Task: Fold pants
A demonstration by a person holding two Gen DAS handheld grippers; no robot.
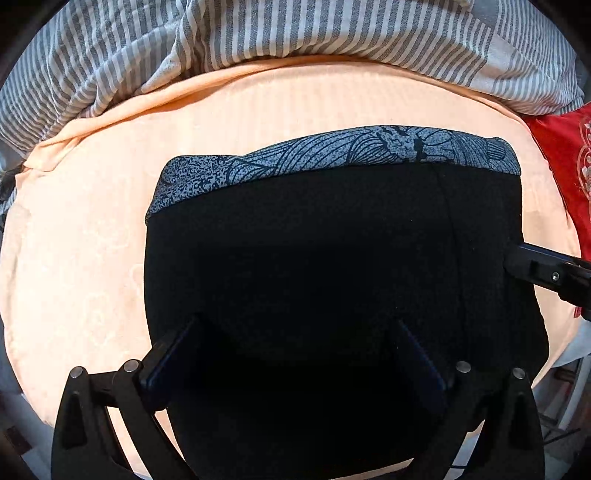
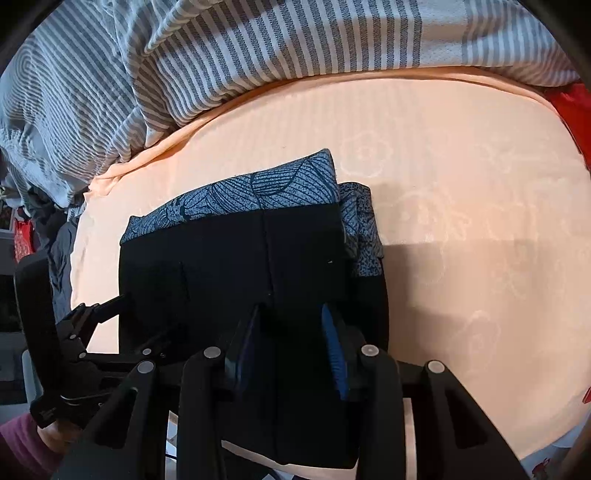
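While the pants lie folded into a compact black bundle on the peach sheet of the bed, their blue patterned band turned toward the striped blanket, the fold looks close to done. The left gripper stands over the near part of the bundle with its jaws spread wide, the cloth lying between the fingers without being pinched. The right gripper is set narrower, its blue pads on either side of a ridge of black cloth at the bundle's near right edge; whether they actually press it I cannot tell. Next comes, I judge, freeing the right side and pressing the stack flat.

Only the right wrist view shows a second patterned layer peeking out on the bundle's right side, plus a sleeve at the lower left. A red cushion shows best from the left wrist.
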